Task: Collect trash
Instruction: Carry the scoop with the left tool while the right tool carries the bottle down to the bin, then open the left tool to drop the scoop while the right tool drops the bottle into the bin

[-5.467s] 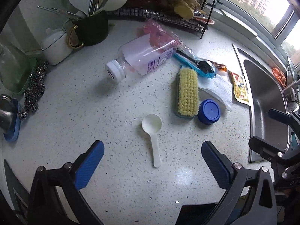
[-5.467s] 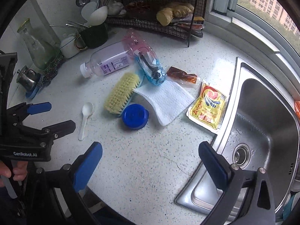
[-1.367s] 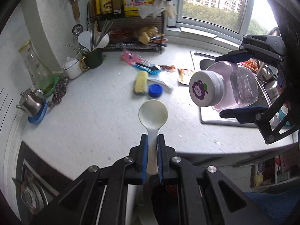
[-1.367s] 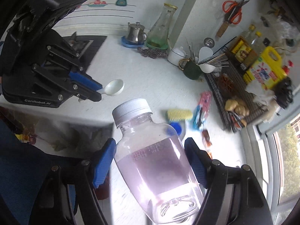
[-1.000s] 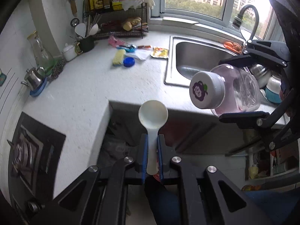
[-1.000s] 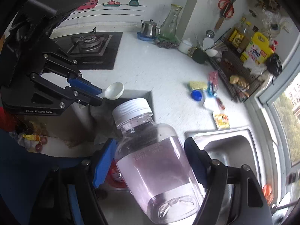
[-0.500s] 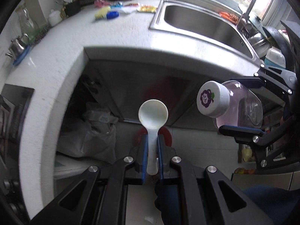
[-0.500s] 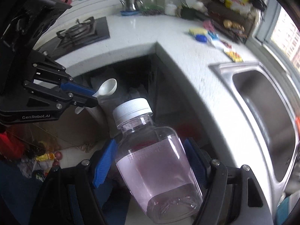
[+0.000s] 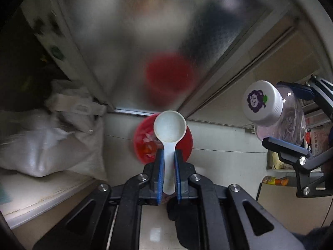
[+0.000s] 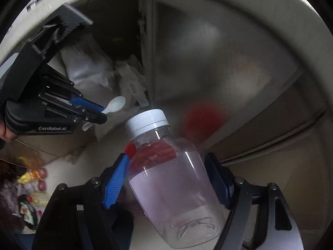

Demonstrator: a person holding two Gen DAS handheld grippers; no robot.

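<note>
Clear bottle (image 10: 172, 187) — white cap, pinkish liquid

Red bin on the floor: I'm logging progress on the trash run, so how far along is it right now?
Done: two pieces are picked up. In hand: the left gripper is shut on the white spoon, directly over the red bin; the right gripper clamps the clear bottle, its white cap on. Left: neither has been dropped in; both releases remain. Whether more trash remains elsewhere cannot be seen.

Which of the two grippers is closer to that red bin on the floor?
Left, judging by the views. The left hand-held gripper holds the spoon right over the red bin; the right hand-held gripper hangs off to its side.
</note>
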